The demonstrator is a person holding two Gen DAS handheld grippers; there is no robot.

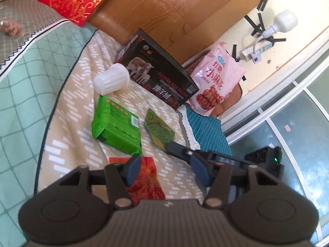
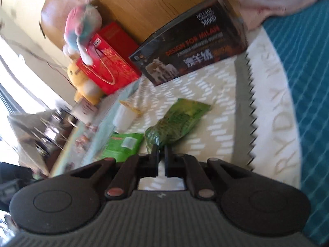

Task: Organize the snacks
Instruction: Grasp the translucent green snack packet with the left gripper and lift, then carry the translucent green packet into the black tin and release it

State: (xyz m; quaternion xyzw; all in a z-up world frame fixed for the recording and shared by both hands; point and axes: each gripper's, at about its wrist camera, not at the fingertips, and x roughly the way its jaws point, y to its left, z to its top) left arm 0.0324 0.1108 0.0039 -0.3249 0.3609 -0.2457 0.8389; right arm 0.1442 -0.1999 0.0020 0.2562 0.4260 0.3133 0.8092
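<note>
Left gripper (image 1: pixel 166 170) is angled down over the bed cover (image 1: pixel 67 123), fingers (image 1: pixel 132 169) held moderately apart with nothing between; a red packet (image 1: pixel 148 185) lies under them. Right gripper (image 2: pixel 161 158) is tilted down, fingers nearly closed, pinching the near end of the dark green packet (image 2: pixel 176 121). That packet lies just right of the bright green box (image 1: pixel 115 123). Pink snack bag (image 1: pixel 216 78) is seen whole only in the left view; plush toys (image 2: pixel 82 33) and red gift bag (image 2: pixel 111 65) only in the right view. Black box (image 1: pixel 158 70) stands behind the green box.
</note>
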